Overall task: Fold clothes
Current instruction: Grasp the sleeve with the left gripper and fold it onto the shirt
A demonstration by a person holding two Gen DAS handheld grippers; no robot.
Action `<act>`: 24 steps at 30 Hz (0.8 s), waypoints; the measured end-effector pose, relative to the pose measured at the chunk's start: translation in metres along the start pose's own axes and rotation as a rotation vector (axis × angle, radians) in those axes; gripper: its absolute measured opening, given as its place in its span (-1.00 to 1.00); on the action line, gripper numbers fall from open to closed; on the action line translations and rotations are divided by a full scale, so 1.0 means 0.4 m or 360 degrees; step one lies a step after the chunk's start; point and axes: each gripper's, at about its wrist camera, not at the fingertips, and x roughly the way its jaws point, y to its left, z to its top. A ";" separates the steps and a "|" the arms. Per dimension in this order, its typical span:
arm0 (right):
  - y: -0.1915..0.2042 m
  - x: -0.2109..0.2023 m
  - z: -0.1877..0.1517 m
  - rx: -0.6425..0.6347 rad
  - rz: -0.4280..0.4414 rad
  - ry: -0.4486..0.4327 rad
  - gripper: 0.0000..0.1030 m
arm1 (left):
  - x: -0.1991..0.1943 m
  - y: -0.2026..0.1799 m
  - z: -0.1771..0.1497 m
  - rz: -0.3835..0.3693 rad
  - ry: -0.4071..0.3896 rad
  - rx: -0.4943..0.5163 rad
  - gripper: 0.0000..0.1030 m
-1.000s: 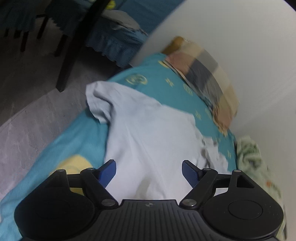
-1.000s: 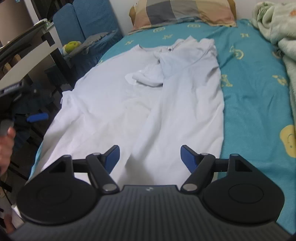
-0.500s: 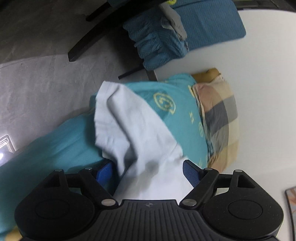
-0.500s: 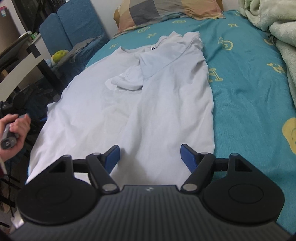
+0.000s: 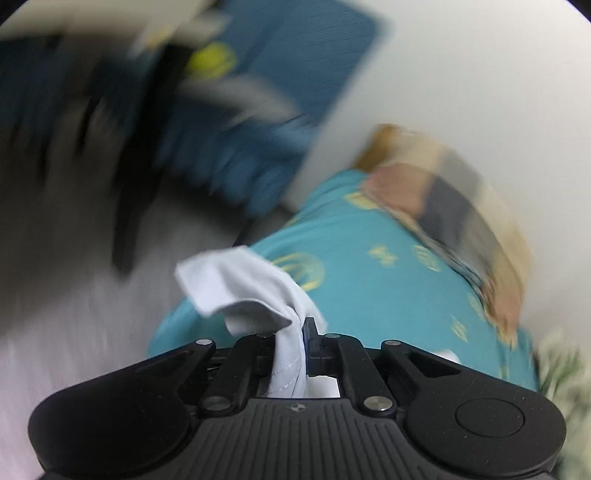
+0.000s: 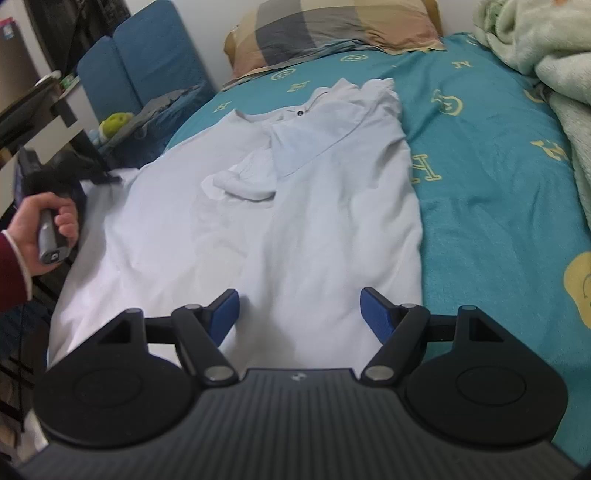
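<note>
Tongs on the left (image 5: pixel 295 339) have just snapped closed and pinch the sleeve (image 5: pixel 243 291) of the white shirt (image 6: pixel 266 206). It lies flat on the bed (image 6: pixel 495 192). Right tongs (image 6: pixel 300 314) hang open above its bottom edge.

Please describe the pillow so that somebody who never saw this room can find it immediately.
Look at the bed with the teal sheet. At its far end, against the white wall and beyond the collar of the white shirt, lies the pillow. It is the only checked thing there, in tan, grey and pink squares, unlike the pale green fleecy blanket beside it.
</note>
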 end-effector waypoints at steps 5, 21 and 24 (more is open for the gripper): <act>-0.015 -0.022 0.009 0.0063 -0.0025 -0.0031 0.44 | -0.100 -0.250 -0.044 -0.0131 -0.0159 0.0507 -0.89; -0.072 -0.042 0.035 0.0191 -0.0057 -0.0128 0.44 | -0.002 -0.562 -0.434 -0.0293 0.0269 0.1172 0.21; -0.064 -0.042 0.036 0.0174 -0.0010 -0.0134 0.45 | -0.057 -0.536 -0.421 -0.0328 0.0324 0.1212 0.32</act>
